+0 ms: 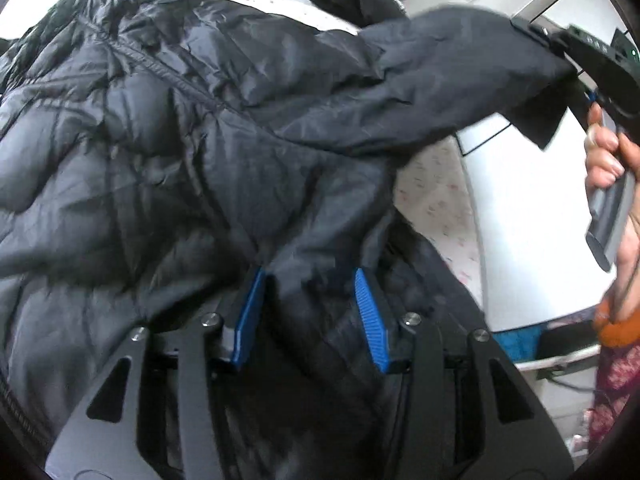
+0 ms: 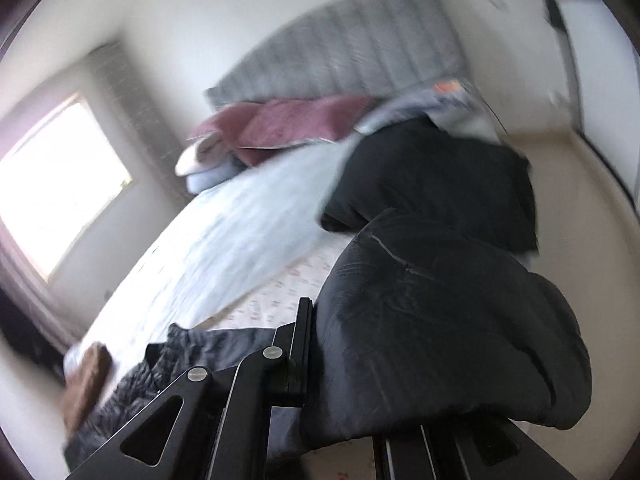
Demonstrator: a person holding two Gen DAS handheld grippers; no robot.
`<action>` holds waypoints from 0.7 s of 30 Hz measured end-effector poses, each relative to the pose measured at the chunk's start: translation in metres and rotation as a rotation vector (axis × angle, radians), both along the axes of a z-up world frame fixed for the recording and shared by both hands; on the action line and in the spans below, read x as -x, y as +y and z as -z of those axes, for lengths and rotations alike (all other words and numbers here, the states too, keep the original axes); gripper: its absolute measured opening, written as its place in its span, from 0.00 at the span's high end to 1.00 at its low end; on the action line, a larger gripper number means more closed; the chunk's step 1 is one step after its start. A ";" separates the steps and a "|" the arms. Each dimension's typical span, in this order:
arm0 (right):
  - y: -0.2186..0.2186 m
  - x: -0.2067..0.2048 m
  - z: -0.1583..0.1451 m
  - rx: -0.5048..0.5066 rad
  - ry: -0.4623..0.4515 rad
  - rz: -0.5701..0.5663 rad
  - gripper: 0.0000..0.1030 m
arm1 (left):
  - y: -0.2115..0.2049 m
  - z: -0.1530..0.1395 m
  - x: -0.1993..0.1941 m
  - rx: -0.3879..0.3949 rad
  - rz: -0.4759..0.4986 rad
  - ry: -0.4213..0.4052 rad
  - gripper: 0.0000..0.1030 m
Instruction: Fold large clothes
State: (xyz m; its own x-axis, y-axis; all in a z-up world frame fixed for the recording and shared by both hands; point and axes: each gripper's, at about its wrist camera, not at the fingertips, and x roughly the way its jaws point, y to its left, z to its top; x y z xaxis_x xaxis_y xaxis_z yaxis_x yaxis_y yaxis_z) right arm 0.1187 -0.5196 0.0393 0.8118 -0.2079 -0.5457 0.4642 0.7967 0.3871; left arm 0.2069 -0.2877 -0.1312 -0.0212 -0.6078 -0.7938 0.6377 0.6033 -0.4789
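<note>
A large black puffer jacket (image 1: pixel 168 152) lies spread on the bed and fills the left wrist view. My left gripper (image 1: pixel 312 280) is open, its blue pads (image 1: pixel 250 312) resting against the jacket's body with a ridge of fabric between them. My right gripper (image 1: pixel 560 60) is shut on the jacket's sleeve cuff (image 1: pixel 472 72) and holds the sleeve stretched up and to the right. In the right wrist view the sleeve (image 2: pixel 432 320) drapes over the right gripper (image 2: pixel 316 328) and hides its right finger.
The bed (image 2: pixel 224 232) has a pale blue cover, pillows (image 2: pixel 288 124) and a grey headboard (image 2: pixel 344 48). A second dark garment (image 2: pixel 440 176) lies near the pillows. A window (image 2: pixel 52 184) is on the left. A white cabinet (image 1: pixel 528 216) stands beside the bed.
</note>
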 end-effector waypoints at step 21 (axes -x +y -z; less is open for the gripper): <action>0.358 -0.146 0.054 0.471 0.419 -0.812 0.58 | 0.282 -0.087 -0.044 0.020 -0.444 -0.183 0.25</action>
State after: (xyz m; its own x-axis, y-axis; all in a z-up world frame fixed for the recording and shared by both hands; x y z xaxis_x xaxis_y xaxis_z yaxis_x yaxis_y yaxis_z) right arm 0.2645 -0.1617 -0.0149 0.5664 0.0523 -0.8225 -0.2564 0.9596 -0.1156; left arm 0.2510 -0.0055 -0.0443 0.3829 -0.5412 -0.7486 0.3951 0.8285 -0.3969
